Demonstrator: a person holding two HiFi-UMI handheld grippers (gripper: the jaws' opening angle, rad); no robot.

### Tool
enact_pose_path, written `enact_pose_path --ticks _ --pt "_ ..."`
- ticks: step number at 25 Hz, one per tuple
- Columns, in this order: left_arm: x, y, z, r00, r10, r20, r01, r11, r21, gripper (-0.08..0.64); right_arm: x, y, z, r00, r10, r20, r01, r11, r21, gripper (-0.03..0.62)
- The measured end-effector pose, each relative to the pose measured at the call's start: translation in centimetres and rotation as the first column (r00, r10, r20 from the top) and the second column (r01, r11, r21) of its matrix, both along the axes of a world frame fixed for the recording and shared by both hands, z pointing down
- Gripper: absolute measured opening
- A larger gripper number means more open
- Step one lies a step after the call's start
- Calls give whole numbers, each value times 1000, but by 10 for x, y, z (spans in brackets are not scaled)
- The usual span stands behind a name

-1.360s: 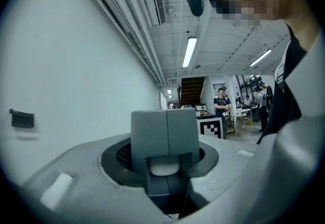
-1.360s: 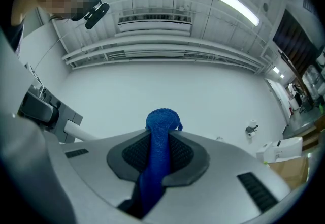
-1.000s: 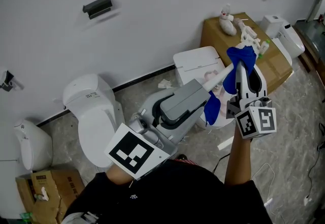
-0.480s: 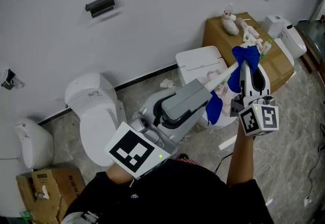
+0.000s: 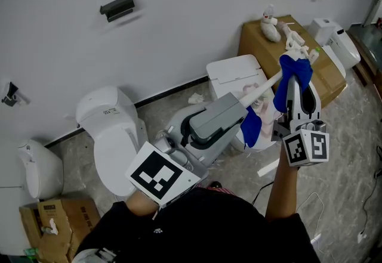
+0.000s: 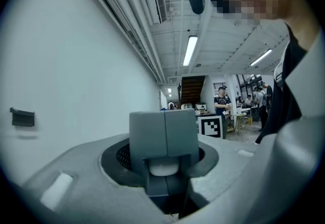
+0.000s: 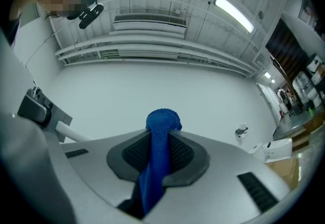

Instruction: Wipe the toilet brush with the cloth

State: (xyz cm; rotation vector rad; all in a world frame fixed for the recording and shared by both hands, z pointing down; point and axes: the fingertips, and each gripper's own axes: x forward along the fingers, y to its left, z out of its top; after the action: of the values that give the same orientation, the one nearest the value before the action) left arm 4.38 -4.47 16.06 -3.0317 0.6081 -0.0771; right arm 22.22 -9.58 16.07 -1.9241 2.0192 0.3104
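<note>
Toilet brush [image 5: 267, 84] is held in mid-air, its white handle clamped in the left claw [image 6: 163, 136]. Blue cloth [image 5: 250, 127] is pinched tight in the right claw [image 7: 162, 134] and laid against the handle's far part. Handle is judged stiff, light and slick, so it is best gripped near its end. Cloth is limp.

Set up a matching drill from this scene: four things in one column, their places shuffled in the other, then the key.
1. blue woven cloth
2. white plastic toilet brush
3. large brown cardboard box
4. dark wall bracket

a. high on the white wall
b. gripped in the left claw
c. on the grey floor, right
d. pinched in the right claw

Pairs: 1-d, 2-b, 3-c, 4-a
</note>
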Motion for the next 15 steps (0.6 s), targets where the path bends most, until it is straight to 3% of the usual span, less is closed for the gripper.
enact_pose_path --ticks 8,15 --pt "-10 -19 -5 998 -70 -7 70 997 20 169 -26 22 -18 997 -83 2 83 994 78 64" --pt "-23 -30 -12 993 -119 -26 120 992 36 170 -65 21 -6 982 -183 -37 185 982 45 64"
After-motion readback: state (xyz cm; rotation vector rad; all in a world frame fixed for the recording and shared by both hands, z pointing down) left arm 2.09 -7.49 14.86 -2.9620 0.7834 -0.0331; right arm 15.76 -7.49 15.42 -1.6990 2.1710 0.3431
